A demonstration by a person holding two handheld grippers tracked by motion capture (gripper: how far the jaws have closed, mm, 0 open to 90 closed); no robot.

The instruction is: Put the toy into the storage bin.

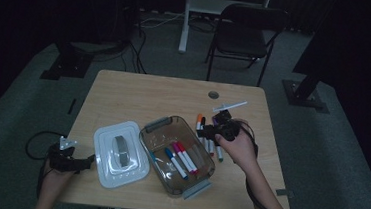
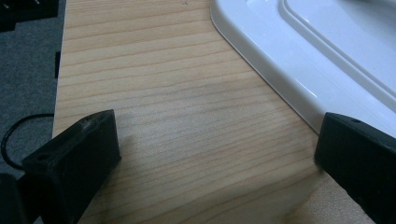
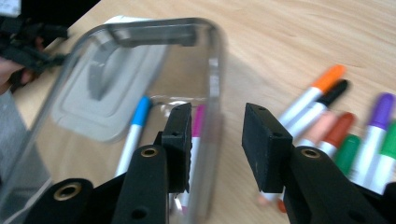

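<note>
Colourful felt-tip markers (image 1: 210, 136) lie on the wooden counter (image 1: 139, 96) beside the clear plastic box (image 1: 162, 155). Right gripper (image 3: 215, 140) hangs above them, jaws apart, empty. Left gripper (image 2: 219, 154) is released too.

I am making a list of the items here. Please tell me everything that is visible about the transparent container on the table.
The transparent container is a rectangular box with rounded corners, of smoky clear plastic, with a grey latch handle at each short end. It stands open and upright on the wooden table, set diagonally, its white lid lying beside it. Inside lie markers with blue, pink and red caps. More markers lie outside it. The right gripper hangs by its rim, jaws empty.
</note>
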